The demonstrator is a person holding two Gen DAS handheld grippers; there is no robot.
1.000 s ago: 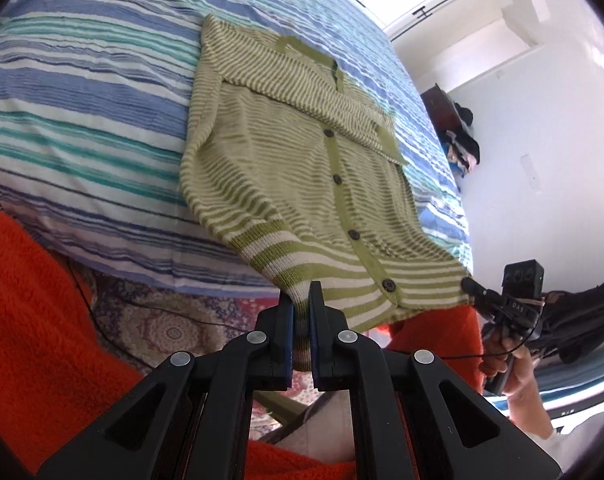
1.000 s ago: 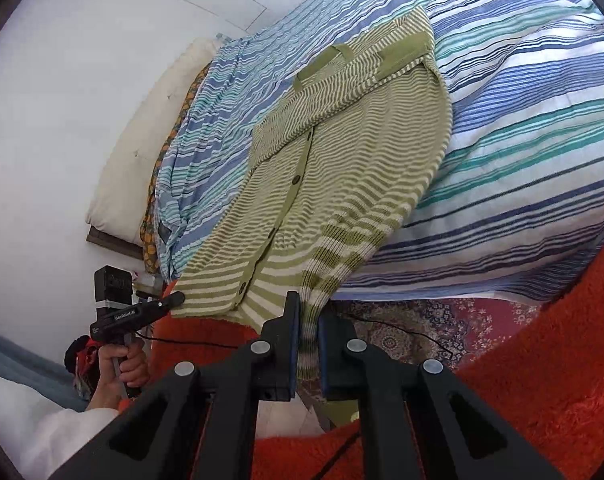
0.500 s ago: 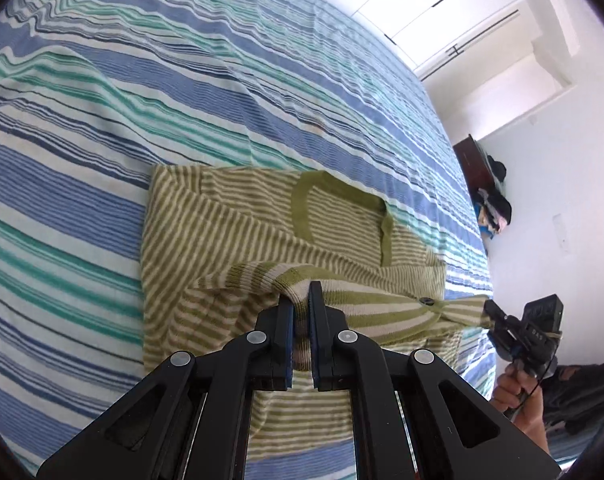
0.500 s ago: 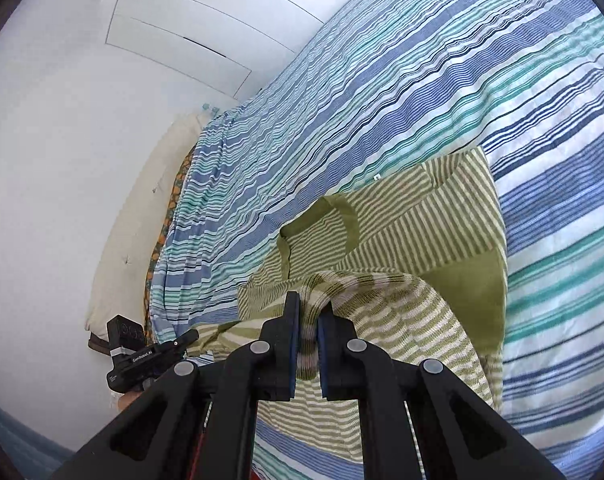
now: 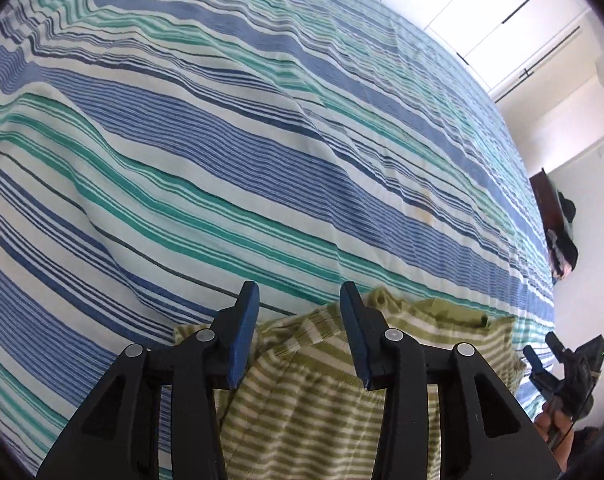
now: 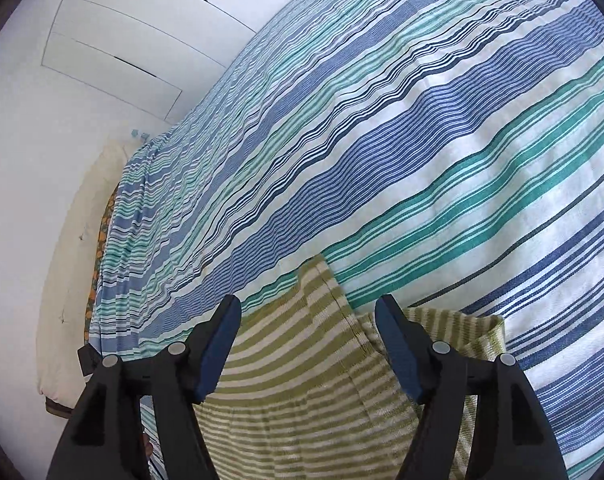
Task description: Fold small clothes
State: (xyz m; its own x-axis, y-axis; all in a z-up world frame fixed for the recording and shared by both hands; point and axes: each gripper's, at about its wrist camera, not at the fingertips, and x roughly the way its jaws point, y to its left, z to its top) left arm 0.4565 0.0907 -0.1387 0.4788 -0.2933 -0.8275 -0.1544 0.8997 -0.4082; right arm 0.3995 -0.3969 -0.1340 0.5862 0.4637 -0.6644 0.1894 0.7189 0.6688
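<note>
Cardigan (image 5: 322, 392) is laid folded on the bed (image 5: 261, 160), hem brought up over the collar end. Left gripper (image 5: 297, 312) and right gripper (image 6: 308, 328) are spread wide above it, nothing held. Probably one more fold is needed.
</note>
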